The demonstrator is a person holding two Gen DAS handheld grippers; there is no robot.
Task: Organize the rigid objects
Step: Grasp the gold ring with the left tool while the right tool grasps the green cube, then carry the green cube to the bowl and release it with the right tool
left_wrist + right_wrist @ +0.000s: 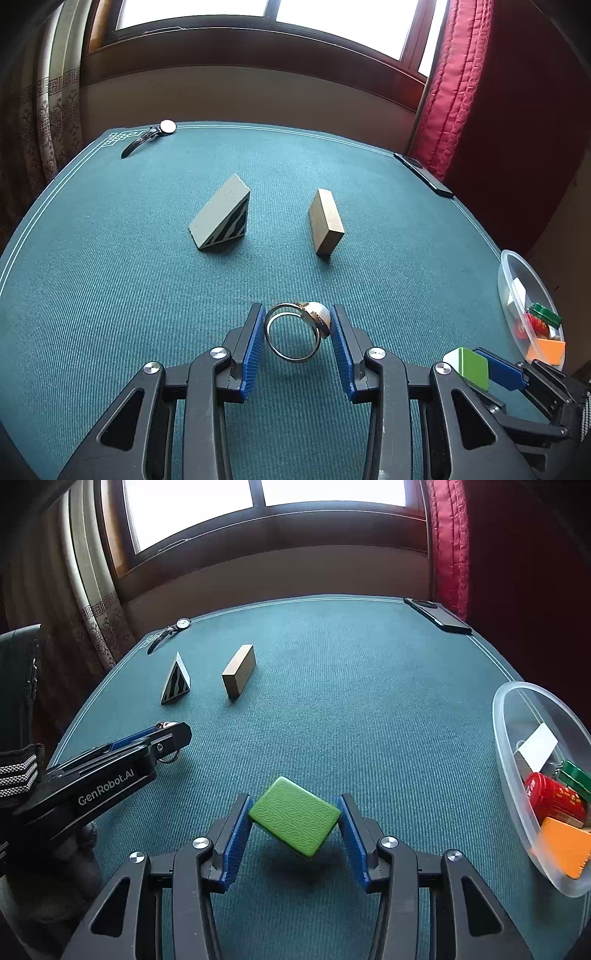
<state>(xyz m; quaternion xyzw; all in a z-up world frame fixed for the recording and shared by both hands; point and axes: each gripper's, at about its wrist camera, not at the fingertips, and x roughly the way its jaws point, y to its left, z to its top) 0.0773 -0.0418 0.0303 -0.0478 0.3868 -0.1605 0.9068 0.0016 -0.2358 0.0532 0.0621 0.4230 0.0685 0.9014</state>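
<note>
My left gripper (298, 310) is shut on a metal ring with a pearl (320, 313), which hangs just above the green table mat (110, 295). The band touches the left pad and the pearl the right pad. My right gripper (293, 798) is shut on a green textured block (294, 816), held tilted corner to corner over the mat. In the right wrist view the left gripper (173, 734) reaches in from the left. The left wrist view catches the right gripper (491, 363) and its green block (471, 365) at the lower right.
A clear plastic bowl (506, 731) at the right edge holds a red tin (550, 794), an orange block (565, 843), a green piece and a white card. A striped wedge (221, 218) and a wooden block (327, 221) stand mid-table. A wristwatch (155, 134) and a phone (424, 173) lie at the far corners.
</note>
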